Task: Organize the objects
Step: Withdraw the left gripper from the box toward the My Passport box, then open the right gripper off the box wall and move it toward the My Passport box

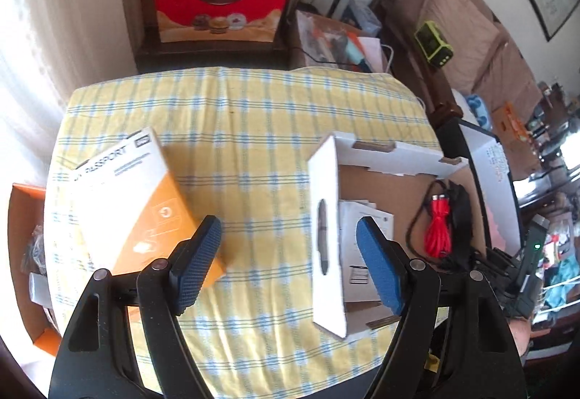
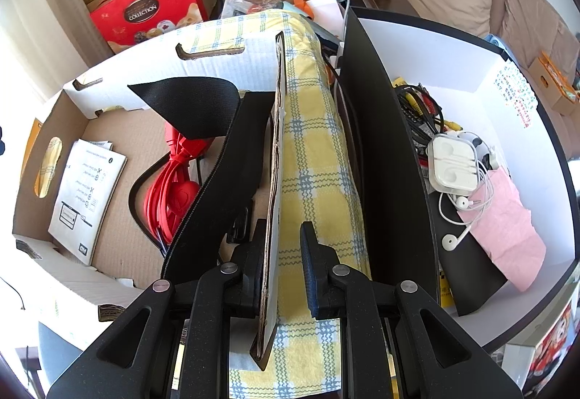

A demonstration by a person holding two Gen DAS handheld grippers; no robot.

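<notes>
1. The left gripper (image 1: 290, 264) hangs over the counter (image 1: 253, 130), which wears a yellow checked cloth. Its blue fingers (image 1: 197, 264) stand wide apart with nothing between them.
2. At the left of the left wrist view, an orange and white box (image 1: 145, 203) lies flat on the cloth. One blue finger sits just in front of its corner; whether it touches is hard to tell.
3. At the right of that view sits a white cardboard box (image 1: 326, 235), open on top.
4. Inside it lie a red cable (image 2: 170, 188), some black cord and a white paper leaflet (image 2: 85, 192).
5. The right gripper (image 2: 282, 264) is at the near wall (image 2: 273, 181) of this cardboard box. Its fingers are close together, with the wall's edge standing between them. They look clamped on it.
6. A black zip pouch (image 2: 217, 159) stands inside the box, leaning by that wall.
7. At the right of the right wrist view is a black and white bin (image 2: 380, 130).
8. In it lie white earphones (image 2: 456, 163), a pink cloth (image 2: 507, 221) and tangled wires.
9. A red gift box (image 1: 221, 0) stands behind the counter, at the upper middle of the left wrist view.
</notes>
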